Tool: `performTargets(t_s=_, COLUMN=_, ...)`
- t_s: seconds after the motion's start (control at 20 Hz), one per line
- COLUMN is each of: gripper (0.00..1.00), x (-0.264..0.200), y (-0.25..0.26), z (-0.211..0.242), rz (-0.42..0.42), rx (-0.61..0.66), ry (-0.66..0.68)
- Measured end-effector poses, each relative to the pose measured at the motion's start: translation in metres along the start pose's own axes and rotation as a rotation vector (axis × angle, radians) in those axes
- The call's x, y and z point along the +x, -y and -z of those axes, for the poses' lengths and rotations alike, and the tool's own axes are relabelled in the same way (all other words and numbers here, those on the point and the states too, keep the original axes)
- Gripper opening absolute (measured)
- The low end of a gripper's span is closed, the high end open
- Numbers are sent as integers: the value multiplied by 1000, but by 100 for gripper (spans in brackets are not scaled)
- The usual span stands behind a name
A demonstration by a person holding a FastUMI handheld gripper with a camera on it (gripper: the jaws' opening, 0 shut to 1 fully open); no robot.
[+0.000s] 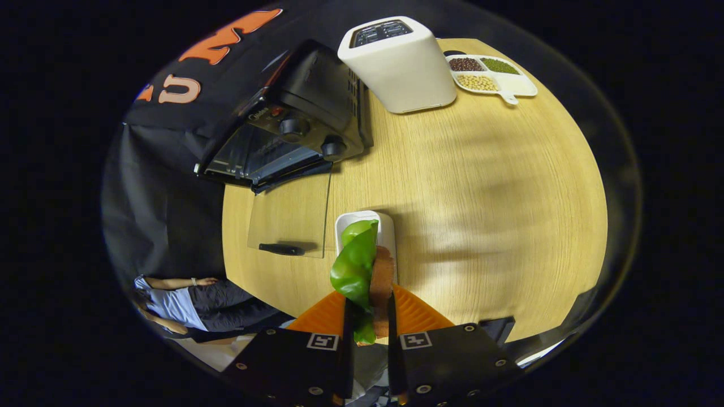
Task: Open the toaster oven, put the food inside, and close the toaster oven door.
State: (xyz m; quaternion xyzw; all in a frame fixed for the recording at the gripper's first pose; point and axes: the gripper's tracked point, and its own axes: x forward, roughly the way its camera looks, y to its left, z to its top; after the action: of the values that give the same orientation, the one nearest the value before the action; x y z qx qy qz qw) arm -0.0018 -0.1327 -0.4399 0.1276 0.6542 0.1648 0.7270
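gripper (367, 325) fingers nearly closed, pinching the sandwich (365, 271) (green leaf, brown slice) edge-on so it stays stacked, above its white dish (387, 223); toaster oven (288, 135) sits beyond, glass door (291, 217) already dropped flat on the table (481, 198), leaving the cavity free for loading.

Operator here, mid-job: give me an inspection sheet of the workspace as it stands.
Surface: round light wooden table.
Job's things: black toaster oven, its glass door folded down open; green-and-brown food piece held above a white rectangular dish.
Clutter: white pop-up toaster; white divided tray of beans.
Grippers: gripper shut on food piece.
Cables: nothing seen.
Surroundings: black cloth wall; a person beside the table.
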Motion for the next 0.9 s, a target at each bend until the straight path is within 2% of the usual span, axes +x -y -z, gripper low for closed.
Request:
performTargets(t_s=0.1, gripper=25, x=-16, y=-3, z=-1, rz=7, rx=17, ry=35)
performTargets(t_s=0.3, gripper=25, x=-36, y=-20, z=-9, rz=-38, rx=97, ry=136)
performTargets(t_s=0.65, gripper=25, x=-33, y=-82, z=-27, rz=-229, rx=237, ry=352)
performTargets(t_s=0.8, gripper=25, x=-20, y=-116, z=-40, rz=-332, rx=304, ry=426)
performTargets(t_s=0.9, gripper=24, x=-1, y=-129, z=-45, rz=-358, rx=354, ry=454)
